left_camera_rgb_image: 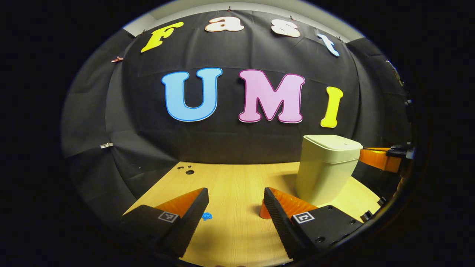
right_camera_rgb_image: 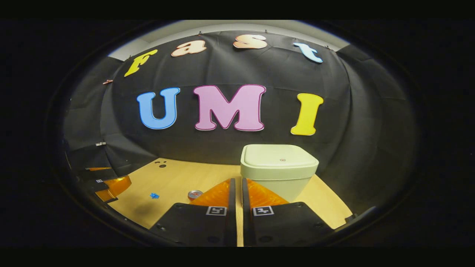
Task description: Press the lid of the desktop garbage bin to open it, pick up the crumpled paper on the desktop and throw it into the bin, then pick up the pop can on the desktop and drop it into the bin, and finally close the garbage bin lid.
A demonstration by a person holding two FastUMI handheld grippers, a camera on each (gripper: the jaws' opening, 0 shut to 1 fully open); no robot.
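Standing on the light wooden desktop [right_camera_rgb_image: 178,178], the pale green garbage bin [right_camera_rgb_image: 279,168] serves as the landmark here, and its lid [right_camera_rgb_image: 279,155] lies flat and closed. In the right gripper view, going left to right, the left gripper [right_camera_rgb_image: 111,187] shows at the far left edge, well apart from the bin. Next comes a small blue crumpled paper [right_camera_rgb_image: 154,195], lying on the desktop well to the left of the bin. The pop can [right_camera_rgb_image: 195,194] stands nearer the bin, still to its left, with its silver top showing. The right gripper [right_camera_rgb_image: 238,193] points at the bin from the near side, its fingers almost touching each other with only a thin slit between them, and nothing is held.

In the left gripper view, the left gripper [left_camera_rgb_image: 236,207] hangs over the desktop with its fingers spread wide and nothing between them. The crumpled paper [left_camera_rgb_image: 206,216] lies just inside its left finger, well to the left of the bin. The pop can [left_camera_rgb_image: 264,210] is mostly hidden behind the other finger, near the bin's [left_camera_rgb_image: 324,170] left side. The right gripper [left_camera_rgb_image: 382,157] reaches in just beside the bin's right edge, at lid height.
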